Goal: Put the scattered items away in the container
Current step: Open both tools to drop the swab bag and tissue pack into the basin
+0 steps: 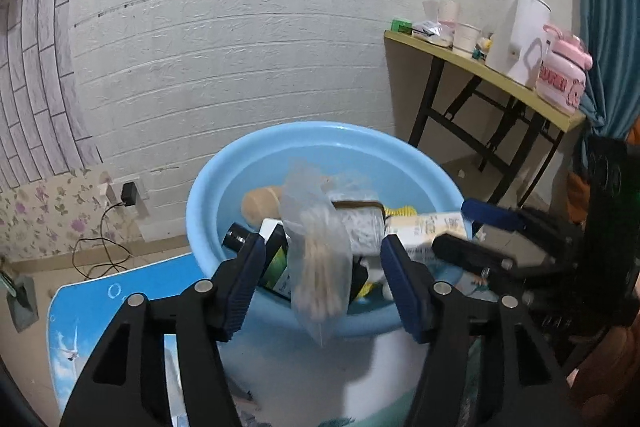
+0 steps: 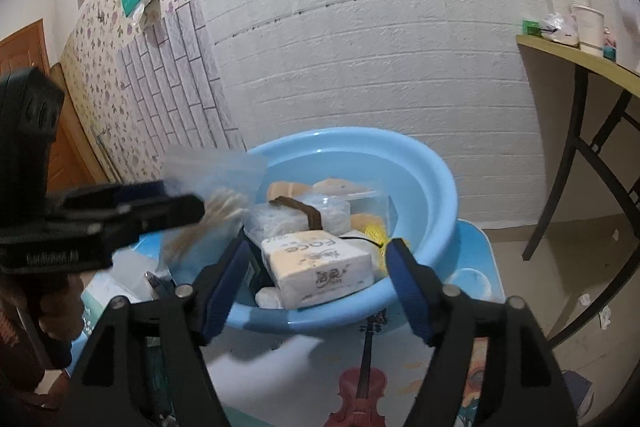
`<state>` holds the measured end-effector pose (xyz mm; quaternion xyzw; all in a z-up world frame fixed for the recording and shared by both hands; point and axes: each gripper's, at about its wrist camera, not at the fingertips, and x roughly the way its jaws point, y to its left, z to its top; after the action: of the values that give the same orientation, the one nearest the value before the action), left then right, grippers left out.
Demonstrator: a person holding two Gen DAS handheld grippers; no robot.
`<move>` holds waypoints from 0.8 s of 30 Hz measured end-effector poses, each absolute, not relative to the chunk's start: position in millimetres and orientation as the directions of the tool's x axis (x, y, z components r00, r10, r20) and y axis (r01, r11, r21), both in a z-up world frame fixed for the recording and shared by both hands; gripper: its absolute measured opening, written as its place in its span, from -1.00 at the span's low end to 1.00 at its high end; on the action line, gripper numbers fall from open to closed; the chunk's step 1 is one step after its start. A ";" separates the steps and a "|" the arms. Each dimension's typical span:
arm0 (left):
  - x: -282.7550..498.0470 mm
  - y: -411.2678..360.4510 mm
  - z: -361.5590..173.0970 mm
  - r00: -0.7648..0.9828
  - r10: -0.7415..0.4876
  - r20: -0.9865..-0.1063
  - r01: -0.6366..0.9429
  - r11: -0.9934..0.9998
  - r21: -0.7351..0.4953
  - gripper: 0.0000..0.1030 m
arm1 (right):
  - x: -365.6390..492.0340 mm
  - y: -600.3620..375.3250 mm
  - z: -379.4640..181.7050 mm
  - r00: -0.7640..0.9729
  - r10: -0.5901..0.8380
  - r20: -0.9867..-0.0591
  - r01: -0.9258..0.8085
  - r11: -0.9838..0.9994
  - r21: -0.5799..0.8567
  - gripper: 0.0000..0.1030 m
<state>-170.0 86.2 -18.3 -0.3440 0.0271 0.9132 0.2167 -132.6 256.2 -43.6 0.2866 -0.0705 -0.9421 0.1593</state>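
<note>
White brick-pattern wall backs a printed blue table (image 2: 476,259). We take the blue basin (image 1: 208,211) as landmark. At its near rim we find the left gripper (image 1: 322,283) with jaws spread; a clear bag of wooden sticks (image 1: 320,263) hangs blurred between them, the pads clear of it. We find the right gripper (image 2: 316,283) likewise spread at the near rim, with a tissue pack (image 2: 320,267) between its jaws, untouched, inside the basin. A yellow side table (image 1: 500,75) stands beyond the basin.

Clear bag of sticks (image 1: 320,251) motion-blurred, black bottle (image 1: 240,239) partly hidden behind the left tongs (image 1: 322,287), basin (image 1: 224,163) contents overlapping.
</note>
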 end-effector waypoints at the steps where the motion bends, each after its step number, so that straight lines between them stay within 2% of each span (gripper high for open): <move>1: -165.8 84.3 -19.0 -0.669 0.376 -0.641 -0.414 -0.905 -0.099 0.26 | -131.1 257.0 -43.1 -0.786 -0.338 -0.517 0.254 -0.940 0.229 0.38; 3: -159.0 79.8 -20.2 -0.668 0.373 -0.644 -0.409 -0.907 -0.101 0.44 | -128.5 257.1 -42.8 -0.785 -0.339 -0.518 0.250 -0.939 0.235 0.39; 9: -134.8 55.5 -30.4 -0.661 0.347 -0.665 -0.363 -0.924 -0.121 0.70 | -114.8 257.4 -44.8 -0.780 -0.310 -0.544 0.218 -0.949 0.229 0.38; 17: -106.6 21.4 -49.9 -0.651 0.291 -0.701 -0.276 -0.951 -0.138 0.88 | -96.9 253.5 -67.5 -0.720 -0.310 -0.621 0.164 -0.946 0.281 0.39; 24: -83.0 -12.7 -64.6 -0.646 0.251 -0.721 -0.228 -0.965 -0.132 0.88 | -80.9 229.7 -75.4 -0.687 -0.323 -0.651 0.185 -0.944 0.273 0.39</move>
<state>-83.0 -12.7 -64.6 -0.3996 -0.0146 0.9070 0.1319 -80.9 229.7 -75.4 0.3707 -0.0931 -0.9136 0.1390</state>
